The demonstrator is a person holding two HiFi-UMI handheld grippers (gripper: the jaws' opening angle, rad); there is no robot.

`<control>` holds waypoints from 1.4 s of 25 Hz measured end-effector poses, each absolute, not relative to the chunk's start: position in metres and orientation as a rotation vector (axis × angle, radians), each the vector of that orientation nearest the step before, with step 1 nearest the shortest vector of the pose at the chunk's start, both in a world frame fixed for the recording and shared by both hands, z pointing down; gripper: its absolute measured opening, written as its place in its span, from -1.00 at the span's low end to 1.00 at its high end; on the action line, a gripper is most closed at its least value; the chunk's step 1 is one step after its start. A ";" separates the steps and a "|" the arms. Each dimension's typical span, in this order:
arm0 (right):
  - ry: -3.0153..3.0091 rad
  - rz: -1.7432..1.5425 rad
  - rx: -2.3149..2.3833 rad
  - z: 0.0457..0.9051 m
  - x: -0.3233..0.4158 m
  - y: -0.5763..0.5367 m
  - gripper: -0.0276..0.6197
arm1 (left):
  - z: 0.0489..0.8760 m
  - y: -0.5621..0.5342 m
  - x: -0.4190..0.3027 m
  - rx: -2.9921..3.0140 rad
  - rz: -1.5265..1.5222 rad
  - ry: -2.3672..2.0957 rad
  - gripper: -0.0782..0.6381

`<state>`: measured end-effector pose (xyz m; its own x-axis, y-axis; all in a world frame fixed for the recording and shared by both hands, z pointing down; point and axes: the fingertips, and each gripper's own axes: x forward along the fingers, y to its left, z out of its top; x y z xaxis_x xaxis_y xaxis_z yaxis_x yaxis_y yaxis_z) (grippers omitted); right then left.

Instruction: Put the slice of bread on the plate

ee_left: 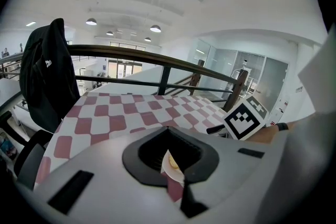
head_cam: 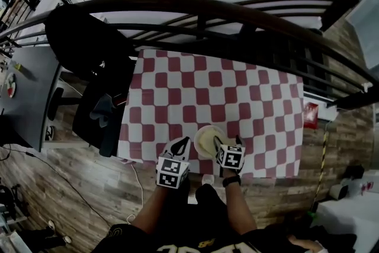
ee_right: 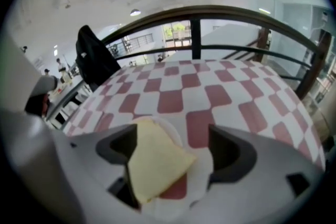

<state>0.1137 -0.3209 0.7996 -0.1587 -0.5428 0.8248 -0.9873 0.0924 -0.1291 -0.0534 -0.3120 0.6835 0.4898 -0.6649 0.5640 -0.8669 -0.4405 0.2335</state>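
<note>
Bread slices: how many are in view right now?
1. The slice of bread lies on the white plate near the checkered table's near edge, between the right gripper's open jaws. No other shows; the grippers hide a little tabletop.

No lettering, label or number can be read anywhere.

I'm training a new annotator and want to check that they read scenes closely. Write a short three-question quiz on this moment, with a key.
1. True or false: the right gripper has its jaws apart.
2. Where does the bread slice lie? A) on the plate B) on the bare cloth C) on the floor
3. Fill in: the tablecloth is checked red and ____.
Key: 1 true; 2 A; 3 white.
</note>
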 end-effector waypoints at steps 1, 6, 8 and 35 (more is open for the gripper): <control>-1.814 0.933 1.515 0.788 0.113 -0.323 0.38 | 0.678 -0.313 -0.052 2.248 0.531 -1.265 -0.73; -2.066 0.742 1.560 0.700 0.103 -0.353 0.36 | 0.638 -0.333 -0.045 2.292 0.437 -1.310 -0.73; -2.152 0.661 1.581 0.659 0.098 -0.360 0.29 | 0.618 -0.340 -0.042 2.315 0.391 -1.330 -0.73; -2.557 0.063 1.737 0.435 0.052 -0.344 -0.87 | 0.459 -0.350 -0.026 2.608 0.077 -1.445 -0.73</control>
<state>0.0525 -0.3438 0.4346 -0.3681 -0.9276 0.0644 -0.9296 0.3685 -0.0057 -0.0259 -0.3495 0.4592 0.5324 -0.8377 0.1219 -0.8459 -0.5211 0.1139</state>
